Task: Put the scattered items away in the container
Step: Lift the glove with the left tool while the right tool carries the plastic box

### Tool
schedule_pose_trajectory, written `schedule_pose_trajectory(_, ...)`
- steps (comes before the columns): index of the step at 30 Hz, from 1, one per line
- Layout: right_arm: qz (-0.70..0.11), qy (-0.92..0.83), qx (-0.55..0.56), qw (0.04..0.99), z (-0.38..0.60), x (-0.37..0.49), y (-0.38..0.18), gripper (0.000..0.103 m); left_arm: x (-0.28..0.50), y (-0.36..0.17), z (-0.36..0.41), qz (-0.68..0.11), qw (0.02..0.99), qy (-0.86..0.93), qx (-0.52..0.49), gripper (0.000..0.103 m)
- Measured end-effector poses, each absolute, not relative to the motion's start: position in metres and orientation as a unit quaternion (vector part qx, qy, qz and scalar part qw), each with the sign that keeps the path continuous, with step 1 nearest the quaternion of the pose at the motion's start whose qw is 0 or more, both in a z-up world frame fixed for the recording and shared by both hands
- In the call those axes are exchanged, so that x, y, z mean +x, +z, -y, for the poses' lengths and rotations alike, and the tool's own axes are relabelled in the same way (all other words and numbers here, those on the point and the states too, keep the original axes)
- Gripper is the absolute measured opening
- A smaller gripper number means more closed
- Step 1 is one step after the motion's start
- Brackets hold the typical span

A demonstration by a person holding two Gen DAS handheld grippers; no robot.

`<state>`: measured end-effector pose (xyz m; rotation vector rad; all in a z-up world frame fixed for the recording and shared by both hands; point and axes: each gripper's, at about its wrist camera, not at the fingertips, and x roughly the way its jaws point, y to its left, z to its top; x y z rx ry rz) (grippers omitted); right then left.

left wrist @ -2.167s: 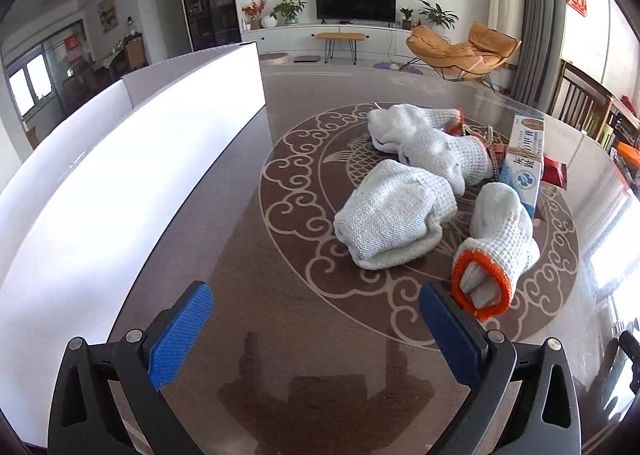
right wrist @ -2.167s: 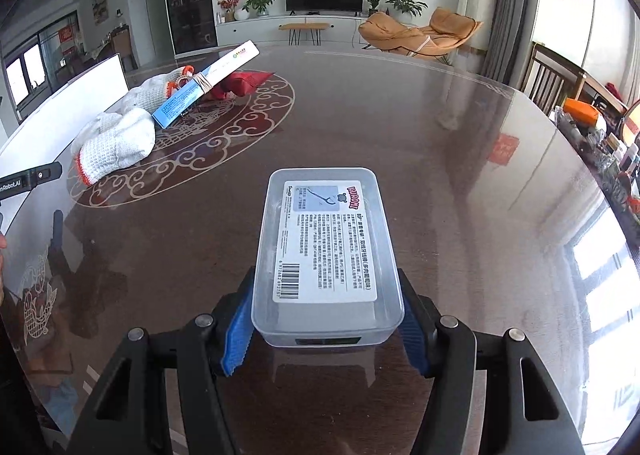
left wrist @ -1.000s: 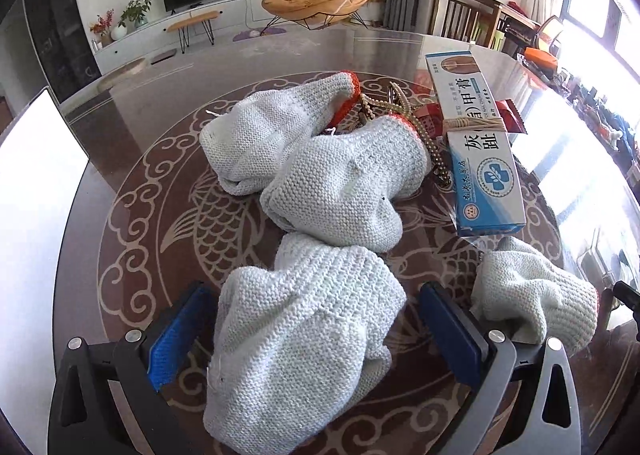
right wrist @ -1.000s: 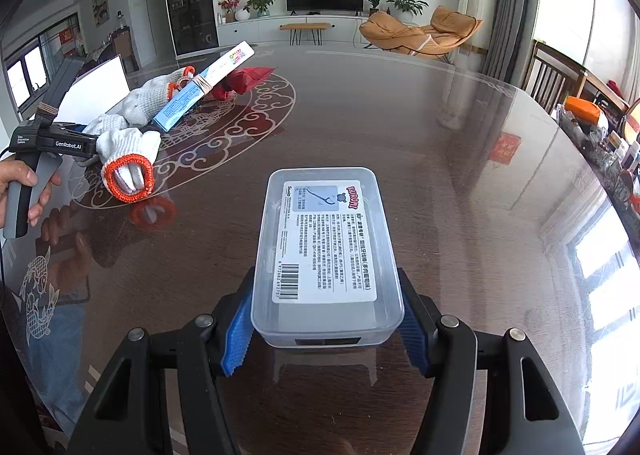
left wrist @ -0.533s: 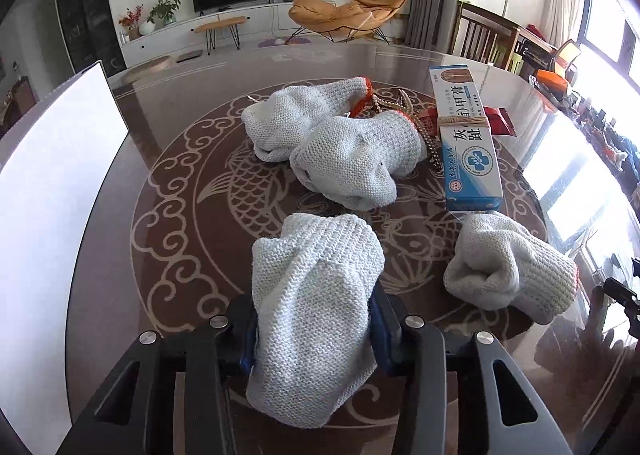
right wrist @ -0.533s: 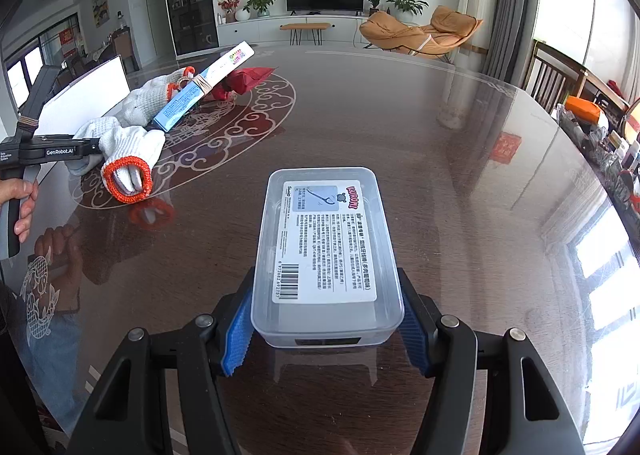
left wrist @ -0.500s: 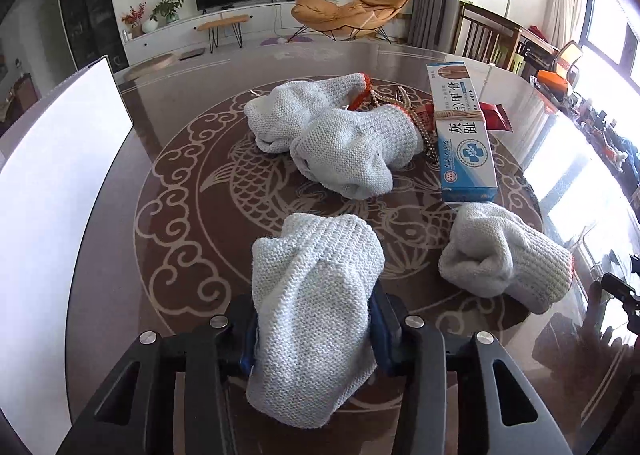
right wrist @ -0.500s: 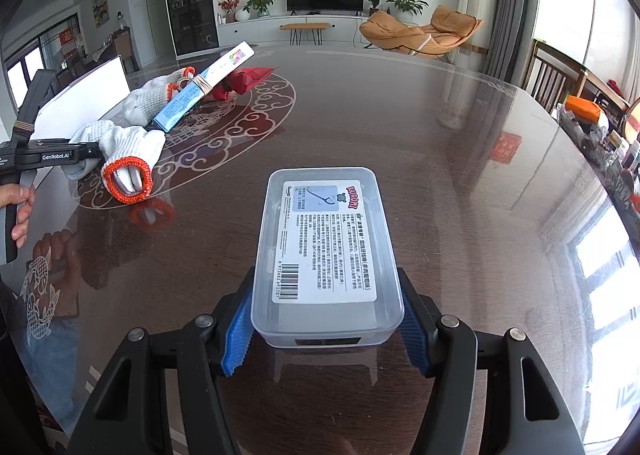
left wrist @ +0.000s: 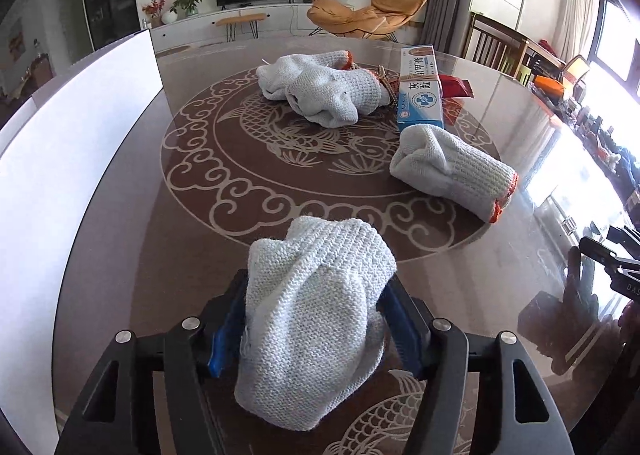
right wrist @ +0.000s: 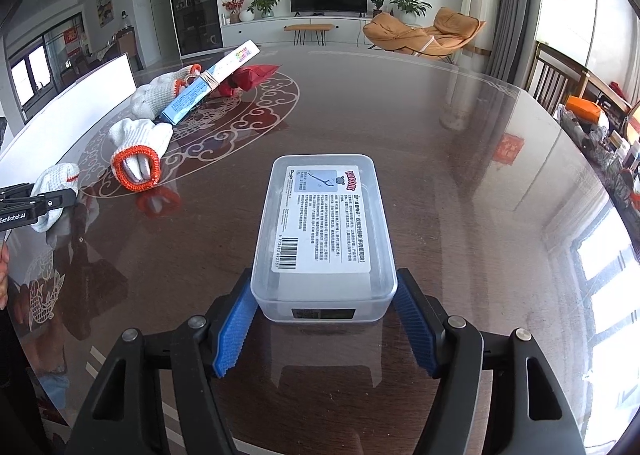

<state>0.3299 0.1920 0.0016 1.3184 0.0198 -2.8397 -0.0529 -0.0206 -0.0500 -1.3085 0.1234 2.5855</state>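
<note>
My left gripper (left wrist: 312,319) is shut on a white knitted glove (left wrist: 316,311) and holds it above the brown glass table, near its front. It shows at the left edge of the right wrist view (right wrist: 56,191). A rolled glove with an orange cuff (left wrist: 452,171) lies to the right. Two more gloves (left wrist: 320,87) lie further back beside a blue and white box (left wrist: 420,95). My right gripper (right wrist: 326,319) is shut on a clear plastic box with a printed label (right wrist: 324,231) that rests on the table. The white container (left wrist: 72,159) stands at the left.
A red packet (left wrist: 456,85) and a bead string (left wrist: 386,85) lie by the blue box. The table edge curves at the right, with chairs (left wrist: 496,43) and clutter (right wrist: 588,115) beyond it.
My left gripper has closed on the nearest glove, lifted it and pulled back from the pile. The right gripper and its plastic box have not moved.
</note>
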Motion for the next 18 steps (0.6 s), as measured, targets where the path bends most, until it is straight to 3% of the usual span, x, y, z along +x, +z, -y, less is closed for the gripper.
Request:
schedule_pose_trajectory(2,-0.011,-0.907,0.422,0.01,-0.193,0.331,0.001,0.069,-0.051,-0.051,0.018,-0.045,0.111,0.886,-0.448,0.081)
schedule_pose_trajectory(6,-0.017,-0.906,0.422,0.024,-0.195,0.332,0.001,0.069,-0.052,-0.052,0.017,-0.05,0.103,0.887,-0.447,0.085)
schedule_pose_trajectory(9,-0.022,-0.904,0.426,0.033,-0.197,0.328,0.002,0.071,-0.055,-0.054,0.018,-0.049,0.091,0.884,-0.456,0.1)
schedule_pose_trajectory(18,-0.029,-0.895,0.442,0.048,-0.198,0.299,0.002,0.074,-0.057,-0.057,0.021,-0.045,0.083,0.883,-0.46,0.103)
